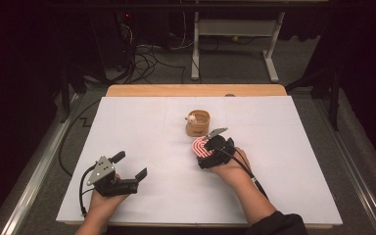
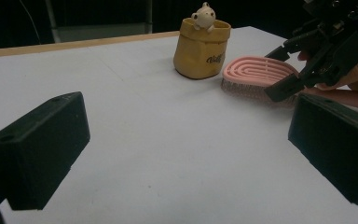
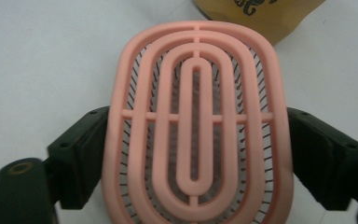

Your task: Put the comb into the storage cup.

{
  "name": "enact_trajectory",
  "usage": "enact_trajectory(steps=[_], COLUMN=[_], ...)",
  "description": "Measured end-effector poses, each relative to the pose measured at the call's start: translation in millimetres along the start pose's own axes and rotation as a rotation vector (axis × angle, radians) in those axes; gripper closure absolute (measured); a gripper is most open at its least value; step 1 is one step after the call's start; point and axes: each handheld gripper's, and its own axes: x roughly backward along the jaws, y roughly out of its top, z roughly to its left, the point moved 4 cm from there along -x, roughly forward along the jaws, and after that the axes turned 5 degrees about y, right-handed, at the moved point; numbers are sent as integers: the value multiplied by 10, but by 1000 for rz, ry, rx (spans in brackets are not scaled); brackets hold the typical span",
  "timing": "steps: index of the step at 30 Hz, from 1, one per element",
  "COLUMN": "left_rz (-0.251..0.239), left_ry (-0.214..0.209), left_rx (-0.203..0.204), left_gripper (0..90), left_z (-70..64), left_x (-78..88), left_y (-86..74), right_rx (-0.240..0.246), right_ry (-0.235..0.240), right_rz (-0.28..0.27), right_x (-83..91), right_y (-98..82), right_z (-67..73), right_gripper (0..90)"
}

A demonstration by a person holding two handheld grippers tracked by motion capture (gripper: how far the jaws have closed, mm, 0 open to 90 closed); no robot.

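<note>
At the near edge of the white table (image 1: 142, 205), two forearms enter, each hand holding a black two-jaw gripper. The left gripper (image 1: 129, 165) hovers low over the near-left of the table, its jaws spread wide with nothing between them, pointing toward the right and far side. The right gripper (image 1: 201, 152) sits near the table's middle, wrist angled left and away, its jaws straddling a pink hairbrush (image 3: 196, 126); the jaws stand against the brush's two long sides, and whether they press on it cannot be told. The brush is an oval of concentric salmon-pink rings joined by a cross rib, dark bristles showing through the gaps, lying bristles-down on the table. Just beyond it stands a small tan pouch (image 2: 200, 49) with a pale bear figure (image 2: 203, 16) peeking over its rim.
</note>
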Motion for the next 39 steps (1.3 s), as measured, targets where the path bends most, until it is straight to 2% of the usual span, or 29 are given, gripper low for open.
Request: enact_trajectory(steps=[2,11,16,29,32,35,39], left_rz=[0,-5,-1,1,4,4,2], left_ry=[0,10,10,11,10,11,6], left_rx=[0,1,-2,-1,-4,-4,-2], left_gripper=[0,0,0,0,0,0,0], left_z=[1,8,13,13,15,15,12], left_x=[0,5,8,6,5,5,6], left_y=[0,5,4,2,1,0,1], right_rx=[1,-1,-4,-4,12,-12,5], right_ry=[6,8,7,9,13,17,7], right_rz=[-2,14,45,42,45,50,41], right_x=[6,-1,-40,-19,-22,-20,-19], right_y=[5,13,-13,-4,-5,-7,-4], right_z=[4,12,14,12,13,15,23], right_gripper=[187,188,184,200,201,201,202])
